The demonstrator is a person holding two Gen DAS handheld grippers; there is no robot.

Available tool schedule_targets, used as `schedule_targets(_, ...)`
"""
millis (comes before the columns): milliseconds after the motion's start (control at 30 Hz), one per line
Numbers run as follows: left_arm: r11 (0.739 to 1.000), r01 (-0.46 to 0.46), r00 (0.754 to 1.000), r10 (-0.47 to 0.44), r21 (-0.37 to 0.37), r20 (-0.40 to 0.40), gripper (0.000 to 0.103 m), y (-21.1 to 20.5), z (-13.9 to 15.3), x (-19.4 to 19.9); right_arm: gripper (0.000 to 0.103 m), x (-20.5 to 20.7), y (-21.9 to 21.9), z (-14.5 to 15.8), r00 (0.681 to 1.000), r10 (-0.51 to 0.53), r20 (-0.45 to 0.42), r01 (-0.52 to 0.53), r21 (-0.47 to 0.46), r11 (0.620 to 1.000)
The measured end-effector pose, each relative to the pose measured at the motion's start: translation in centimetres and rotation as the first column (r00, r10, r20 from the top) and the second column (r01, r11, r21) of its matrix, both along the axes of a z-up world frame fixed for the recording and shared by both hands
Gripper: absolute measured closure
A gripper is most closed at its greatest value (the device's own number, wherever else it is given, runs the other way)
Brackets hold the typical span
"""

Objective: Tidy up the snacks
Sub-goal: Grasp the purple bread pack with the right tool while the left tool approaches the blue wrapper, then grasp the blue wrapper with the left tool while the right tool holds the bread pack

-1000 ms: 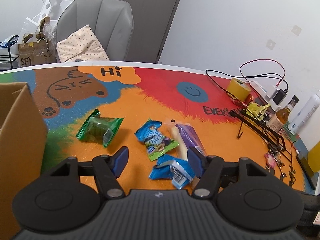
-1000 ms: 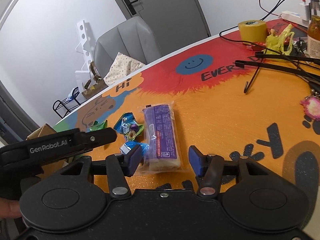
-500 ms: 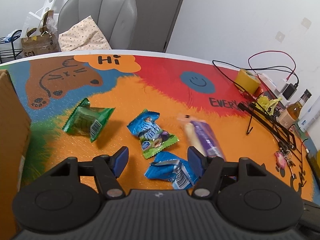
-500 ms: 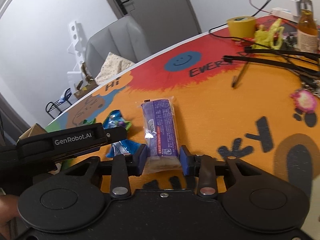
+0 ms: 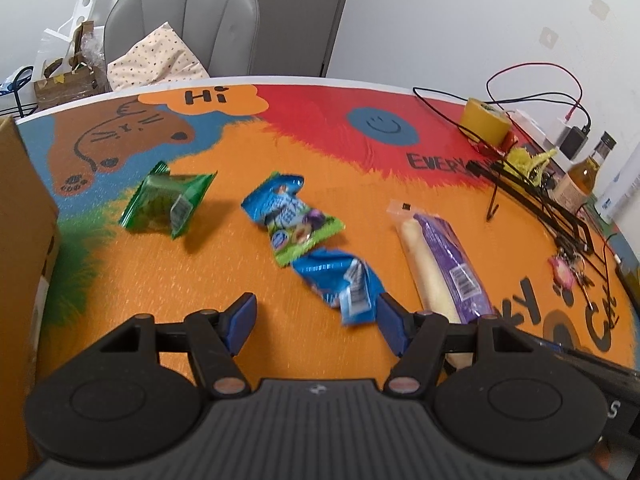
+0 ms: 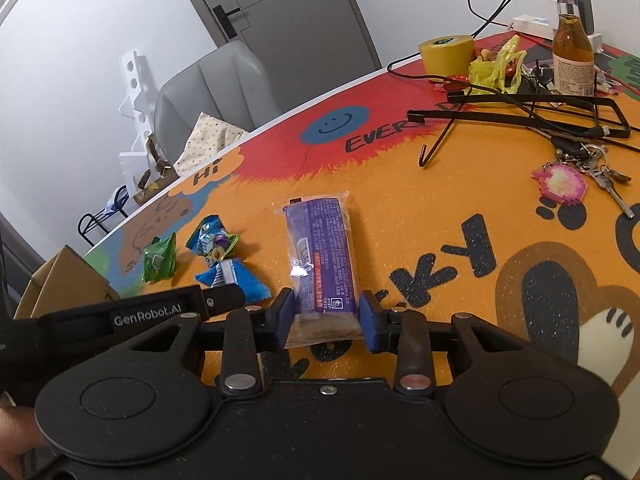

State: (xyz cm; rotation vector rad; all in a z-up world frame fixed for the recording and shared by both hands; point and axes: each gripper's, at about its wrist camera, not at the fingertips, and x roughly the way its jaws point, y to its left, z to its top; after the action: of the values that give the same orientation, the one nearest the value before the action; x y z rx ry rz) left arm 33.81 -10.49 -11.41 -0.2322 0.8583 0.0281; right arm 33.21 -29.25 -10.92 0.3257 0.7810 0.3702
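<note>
My right gripper (image 6: 326, 318) is shut on the near end of a long purple snack pack (image 6: 322, 256), which also shows in the left wrist view (image 5: 444, 264). My left gripper (image 5: 316, 320) is open and empty just above the table. A crumpled blue packet (image 5: 340, 280) lies close to its right finger. A blue-and-green packet (image 5: 290, 216) and a green packet (image 5: 166, 204) lie farther out. All three appear in the right wrist view: blue (image 6: 232, 280), blue-and-green (image 6: 212, 242), green (image 6: 160, 258).
A cardboard box (image 5: 20, 240) stands at the left table edge. Black wire racks (image 6: 532, 108), keys with a pink charm (image 6: 576, 178), a yellow tape roll (image 6: 446, 54), a bottle (image 6: 572, 56) and cables crowd the right side. A grey chair (image 5: 188, 20) stands behind the table.
My right gripper closed on the purple pack's near end. My left gripper shifted left and back, and the purple pack now sits farther right in its view.
</note>
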Motion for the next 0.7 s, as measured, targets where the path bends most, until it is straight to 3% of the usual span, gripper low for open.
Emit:
schedule_targets(200,1.0,0.004,1.0,-0.004,-0.006,0.014,0.044,0.2,0.0,-0.7,0.069,-0.5,0.2,0.2,1.0,0.007,0.005,-0.007,-0.012,1.0)
schedule_targets(433,1.0,-0.007,0.998,0.009,-0.028,0.069,0.043,-0.2,1.2,0.2,0.061,-0.5,0.2,0.8,0.999,-0.009,0.036,0.01,-0.013,1.0)
schedule_targets(700,0.999,-0.035,0.999,0.034,0.013,0.038,0.044,-1.1,-0.2,1.6,0.06,0.6,0.9,0.3,0.999,0.002,0.035,-0.001,-0.037,0.999)
